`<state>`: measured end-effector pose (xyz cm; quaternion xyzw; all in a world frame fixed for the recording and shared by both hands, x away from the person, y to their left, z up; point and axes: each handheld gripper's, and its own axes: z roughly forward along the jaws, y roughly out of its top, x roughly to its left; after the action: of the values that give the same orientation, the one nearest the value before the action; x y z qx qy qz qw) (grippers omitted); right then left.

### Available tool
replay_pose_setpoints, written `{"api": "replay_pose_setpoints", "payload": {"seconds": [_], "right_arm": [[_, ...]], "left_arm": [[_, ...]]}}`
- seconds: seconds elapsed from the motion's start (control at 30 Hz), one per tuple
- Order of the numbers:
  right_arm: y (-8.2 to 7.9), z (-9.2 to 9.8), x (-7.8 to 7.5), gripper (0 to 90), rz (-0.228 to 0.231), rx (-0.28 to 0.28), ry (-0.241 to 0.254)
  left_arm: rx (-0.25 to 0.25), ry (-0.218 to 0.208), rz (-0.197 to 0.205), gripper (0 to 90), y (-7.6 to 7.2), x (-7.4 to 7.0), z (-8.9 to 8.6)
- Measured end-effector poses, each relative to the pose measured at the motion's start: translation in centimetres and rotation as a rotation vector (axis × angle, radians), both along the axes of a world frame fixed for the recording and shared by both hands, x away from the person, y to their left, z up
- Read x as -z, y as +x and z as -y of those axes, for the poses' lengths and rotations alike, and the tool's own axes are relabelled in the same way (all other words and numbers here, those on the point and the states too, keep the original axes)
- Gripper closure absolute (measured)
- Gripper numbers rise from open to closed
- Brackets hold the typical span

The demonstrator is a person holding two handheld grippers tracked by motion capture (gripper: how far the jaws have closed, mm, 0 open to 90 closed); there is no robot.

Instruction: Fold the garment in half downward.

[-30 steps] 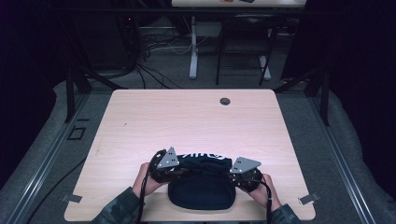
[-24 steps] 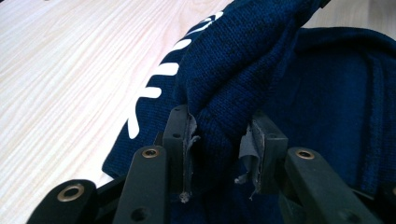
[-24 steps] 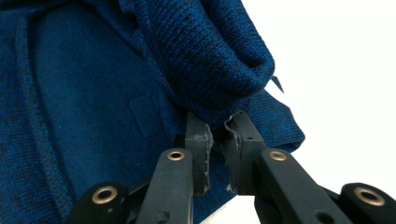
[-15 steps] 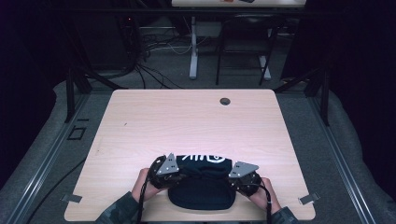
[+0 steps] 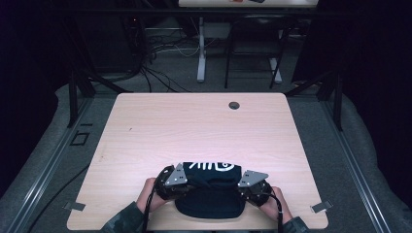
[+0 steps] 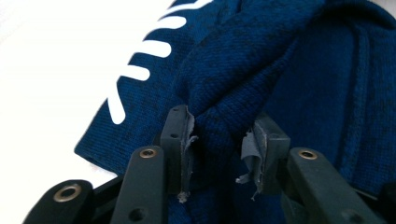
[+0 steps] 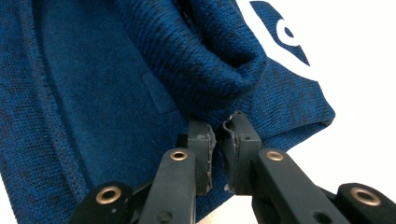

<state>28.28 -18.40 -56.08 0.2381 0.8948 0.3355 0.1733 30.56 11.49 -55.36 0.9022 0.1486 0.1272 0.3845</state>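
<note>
A dark blue knit garment (image 5: 210, 191) with white lettering (image 5: 212, 166) lies near the table's front edge. My left gripper (image 5: 180, 183) is at its left side, shut on a thick bunched fold of the blue knit (image 6: 219, 121). At the garment's right side my right gripper (image 5: 248, 187) is shut on a rolled fold of the same cloth (image 7: 219, 93); its pads (image 7: 201, 140) pinch the fabric (image 7: 116, 93) thinly. The held folds are lifted toward the near edge over the lower layer. White print (image 6: 140, 72) shows on the flat layer beyond.
The light wooden table (image 5: 194, 126) stretches away from the garment, with a round cable hole (image 5: 234, 105) near its far edge. Hands (image 5: 148, 191) hold both grippers at the front edge. Table legs and cables stand on the floor beyond.
Both grippers have pulled the garment's folded edge back toward the near edge of the table, so the white lettering now lies more uncovered behind them.
</note>
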Motion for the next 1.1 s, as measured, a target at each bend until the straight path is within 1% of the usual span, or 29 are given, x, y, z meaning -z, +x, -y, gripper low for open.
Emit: {"api": "replay_pose_setpoints", "payload": {"seconds": [0.1,0.17,0.23,0.27,0.3,0.33,0.37,0.4,0.43,0.53,0.57,0.6,0.63,0.67,0.73,0.77,0.8,0.87,0.9,0.93,0.97,1.0,1.03,1.1], "right_arm": [[0.0,0.0,0.0,81.1,-0.007,-0.002,-0.005],[-0.1,0.0,0.0,80.3,-0.004,-0.003,-0.017],[-0.1,0.1,-0.1,79.6,-0.007,0.001,-0.014],[-0.2,0.1,0.0,79.2,-0.004,0.001,-0.017],[-0.2,0.1,0.0,79.0,-0.006,0.001,-0.021],[-0.2,0.1,0.0,78.9,-0.01,-0.002,-0.026],[-0.2,0.1,0.0,78.9,-0.01,-0.002,-0.026],[-0.3,0.1,0.1,78.9,-0.006,0.002,-0.02],[-0.3,0.1,0.2,78.7,-0.011,0.007,-0.022],[-0.2,0.2,0.2,78.7,-0.016,0.004,-0.025],[-0.2,0.2,0.2,78.6,-0.017,0.002,-0.026],[-0.2,0.2,0.2,78.6,-0.017,0.002,-0.026],[-0.2,0.2,0.2,78.6,-0.017,0.003,-0.025],[-0.2,0.2,0.2,78.6,-0.018,0.003,-0.027],[-0.2,0.1,0.2,78.6,-0.017,0.006,-0.025],[-0.2,0.1,0.2,78.6,-0.017,0.005,-0.026],[-0.2,0.1,0.2,78.6,-0.019,0.005,-0.032],[-0.2,0.1,0.2,78.6,-0.021,0.004,-0.033],[-0.2,0.1,0.2,78.5,-0.022,0.005,-0.032],[-0.2,0.1,0.2,78.5,-0.022,0.006,-0.033],[-0.2,0.1,0.3,78.5,-0.023,0.005,-0.034],[-0.2,0.1,0.3,78.5,-0.023,0.005,-0.034],[-0.2,0.1,0.3,78.5,-0.023,0.006,-0.034],[-0.1,0.2,0.3,78.4,-0.02,0.002,-0.038]], "left_arm": [[-0.003,0.003,-0.022,61.1,-0.1,0.0,0.0],[-0.006,0.0,-0.033,57.7,-0.2,-0.2,-0.1],[-0.009,0.002,-0.037,55.8,-0.3,-0.3,-0.3],[-0.015,0.004,-0.046,50.8,-0.3,-0.3,-0.4],[-0.021,0.0,-0.052,49.1,-0.3,-0.4,-0.4],[-0.025,-0.005,-0.064,46.9,-0.4,-0.5,-0.6],[-0.032,-0.011,-0.083,46.9,-0.4,-0.7,-0.7],[-0.036,-0.032,-0.108,45.0,-0.5,-1.0,-1.0],[-0.035,-0.054,-0.118,44.0,-0.6,-1.4,-1.2],[-0.036,-0.09,-0.105,43.0,-1.1,-2.8,-1.9],[-0.036,-0.122,-0.097,43.0,-1.3,-3.7,-2.4],[-0.036,-0.122,-0.097,42.9,-1.3,-3.7,-2.4],[-0.042,-0.128,-0.085,42.9,-1.4,-4.1,-2.6],[-0.054,-0.13,-0.064,42.6,-1.4,-4.5,-2.7],[-0.111,-0.103,0.007,42.3,-1.3,-5.2,-2.6],[-0.134,-0.104,0.022,42.3,-1.1,-5.3,-2.4],[-0.142,-0.109,0.024,42.1,-0.9,-5.3,-2.3],[-0.158,-0.115,0.006,41.9,-0.1,-4.9,-1.8],[-0.165,-0.121,-0.012,41.7,0.3,-4.5,-1.5],[-0.163,-0.147,-0.082,41.6,1.1,-3.7,-1.2],[-0.163,-0.147,-0.082,41.6,1.1,-3.7,-1.2],[-0.165,-0.166,-0.113,41.6,1.5,-3.3,-1.1],[-0.171,-0.173,-0.142,41.7,1.7,-3.0,-1.0],[-0.169,-0.167,-0.168,41.6,1.9,-2.6,-0.8]]}}
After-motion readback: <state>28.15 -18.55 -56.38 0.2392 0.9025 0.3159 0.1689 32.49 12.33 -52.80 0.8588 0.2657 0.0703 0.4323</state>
